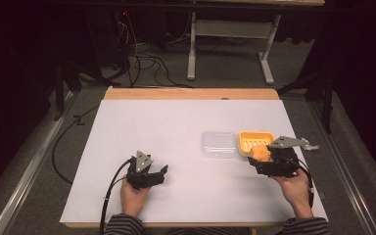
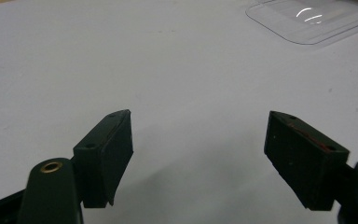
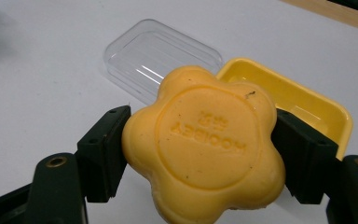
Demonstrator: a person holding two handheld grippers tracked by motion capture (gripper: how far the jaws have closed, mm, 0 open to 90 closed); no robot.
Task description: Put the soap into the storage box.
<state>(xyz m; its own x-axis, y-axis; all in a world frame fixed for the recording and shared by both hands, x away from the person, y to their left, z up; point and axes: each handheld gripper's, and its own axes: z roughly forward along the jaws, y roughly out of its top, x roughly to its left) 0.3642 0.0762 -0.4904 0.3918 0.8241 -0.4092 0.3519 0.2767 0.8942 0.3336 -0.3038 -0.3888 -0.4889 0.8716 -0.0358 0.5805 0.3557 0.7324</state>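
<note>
My right gripper (image 3: 200, 151) is shut on a flower-shaped orange soap (image 3: 203, 144), held just above the table in front of the yellow soap dish (image 3: 307, 100). In the high view the soap (image 1: 259, 152) sits at the near edge of the yellow dish (image 1: 254, 139), with the right gripper (image 1: 267, 159) behind it. A clear plastic lid (image 1: 219, 144) lies left of the dish; the lid (image 3: 161, 56) lies flat beyond the soap. My left gripper (image 1: 159, 172) rests open near the table's front left, and its jaws stand wide apart over bare white surface (image 2: 198, 154).
The white table top (image 1: 166, 132) has a wooden strip along its far edge. Cables trail off the left side and across the floor behind. A white desk frame (image 1: 230, 44) stands beyond the table. The clear lid (image 2: 310, 18) lies far ahead of the left gripper.
</note>
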